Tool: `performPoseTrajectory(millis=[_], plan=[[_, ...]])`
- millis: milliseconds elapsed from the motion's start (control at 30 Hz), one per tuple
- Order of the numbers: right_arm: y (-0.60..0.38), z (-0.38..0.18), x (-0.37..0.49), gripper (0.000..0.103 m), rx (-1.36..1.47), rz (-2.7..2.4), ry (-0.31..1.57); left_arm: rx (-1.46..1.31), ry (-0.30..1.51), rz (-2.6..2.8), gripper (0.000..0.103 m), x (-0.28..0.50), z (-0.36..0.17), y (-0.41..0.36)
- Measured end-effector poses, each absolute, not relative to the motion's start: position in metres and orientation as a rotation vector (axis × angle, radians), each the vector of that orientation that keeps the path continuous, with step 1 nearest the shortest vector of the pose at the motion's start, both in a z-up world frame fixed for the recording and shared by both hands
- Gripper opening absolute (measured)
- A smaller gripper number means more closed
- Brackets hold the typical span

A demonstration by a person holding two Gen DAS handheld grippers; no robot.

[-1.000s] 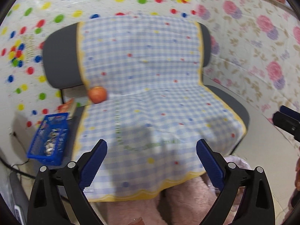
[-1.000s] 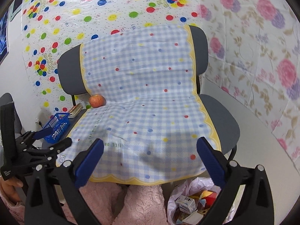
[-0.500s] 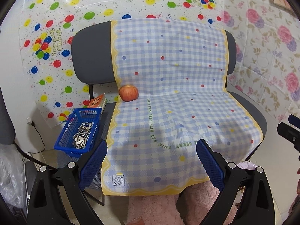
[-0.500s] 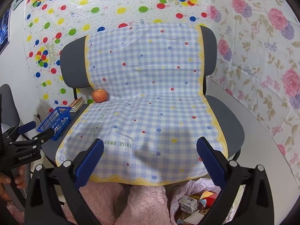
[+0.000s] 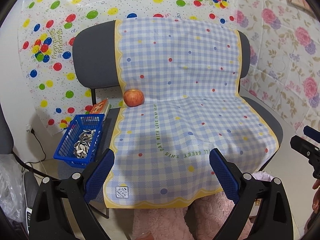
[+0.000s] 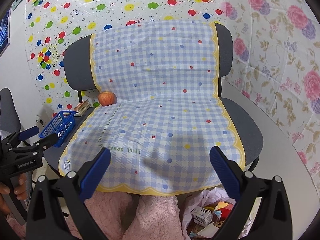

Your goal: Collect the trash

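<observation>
Both grippers, left (image 5: 161, 158) and right (image 6: 160, 156), hover with jaws spread and empty before a cloth-draped chair (image 6: 246, 124). A trash bag (image 6: 208, 214) sits at five o'clock below the right gripper; farther off, a basket (image 5: 80, 142) of seed shells at nine o'clock, an apple (image 5: 133, 97) at eleven.

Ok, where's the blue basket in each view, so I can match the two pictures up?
Left wrist: blue basket at lower left, on the chair seat's edge.
Right wrist: blue basket at far left, mid-height, behind the left claw.
Shared landmark: the apple.
</observation>
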State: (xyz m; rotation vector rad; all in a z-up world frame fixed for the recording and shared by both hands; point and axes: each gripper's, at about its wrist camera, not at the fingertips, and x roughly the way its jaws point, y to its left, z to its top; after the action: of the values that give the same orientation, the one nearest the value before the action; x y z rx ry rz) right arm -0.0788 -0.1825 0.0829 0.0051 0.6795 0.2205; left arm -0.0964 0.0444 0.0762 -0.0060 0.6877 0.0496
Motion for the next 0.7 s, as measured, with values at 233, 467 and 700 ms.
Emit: performPoseTrajectory(millis=[233,467,700], plan=[[-0.185,0.0788,-0.0789,0.097,0.011,0.221,0.685,-0.006,0.691,0.047,0.095,-0.0952,0.0752,0.0434],[-0.1863,0.0774,-0.0783,0.097,0.015,0.213,0.687,-0.007,0.696,0.046,0.095,-0.094,0.0728,0.0425],[-0.1864,0.0774,-0.0779,0.097,0.016,0.213,0.687,-0.007,0.696,0.045,0.095,-0.0927,0.0717,0.0428]])
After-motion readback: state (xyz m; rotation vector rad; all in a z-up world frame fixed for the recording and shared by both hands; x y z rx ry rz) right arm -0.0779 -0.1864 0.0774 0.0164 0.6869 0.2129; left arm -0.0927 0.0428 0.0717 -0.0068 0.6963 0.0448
